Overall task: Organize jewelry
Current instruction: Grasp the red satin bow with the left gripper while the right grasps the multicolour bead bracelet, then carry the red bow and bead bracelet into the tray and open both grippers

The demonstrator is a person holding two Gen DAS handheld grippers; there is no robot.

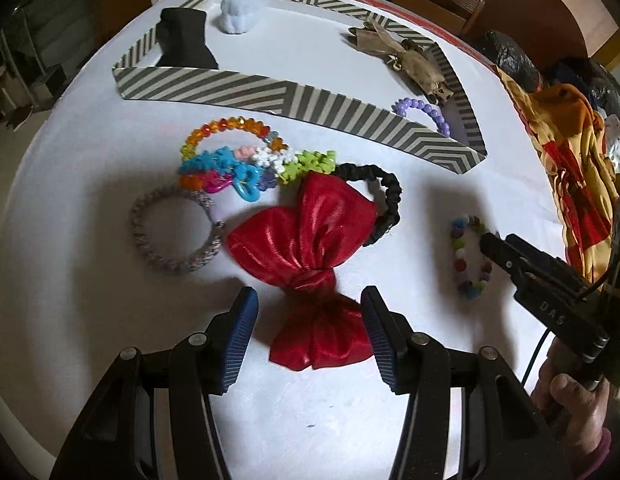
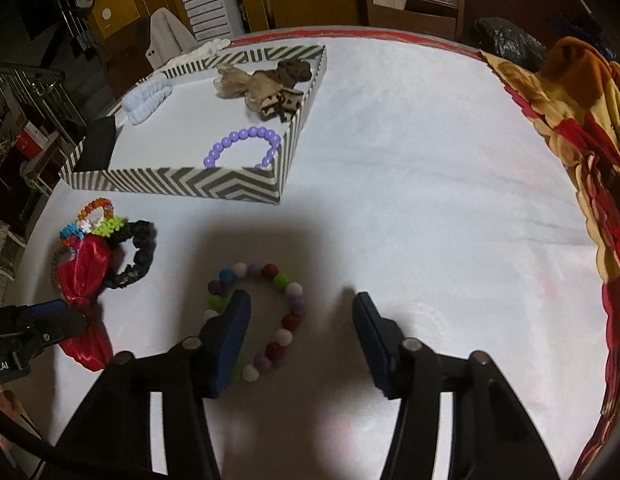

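Observation:
My left gripper (image 1: 308, 300) is open, its blue pads on either side of a red satin bow (image 1: 306, 248) on a black band (image 1: 383, 200). Behind the bow lie a colourful bead pile (image 1: 238, 164) and a grey beaded bracelet (image 1: 174, 236). My right gripper (image 2: 300, 308) is open just above a multicolour bead bracelet (image 2: 286, 320), its left pad over the ring's left side. The bracelet also shows in the left wrist view (image 1: 469, 256). A striped tray (image 2: 182, 184) holds a purple bead bracelet (image 2: 242, 144).
The tray also holds a black pouch (image 1: 186, 40), a pale blue fluffy scrunchie (image 1: 242, 12) and a tan ribbon piece (image 2: 262, 84). A red and yellow cloth (image 2: 589, 152) lies along the table's right edge. Chairs stand behind the table.

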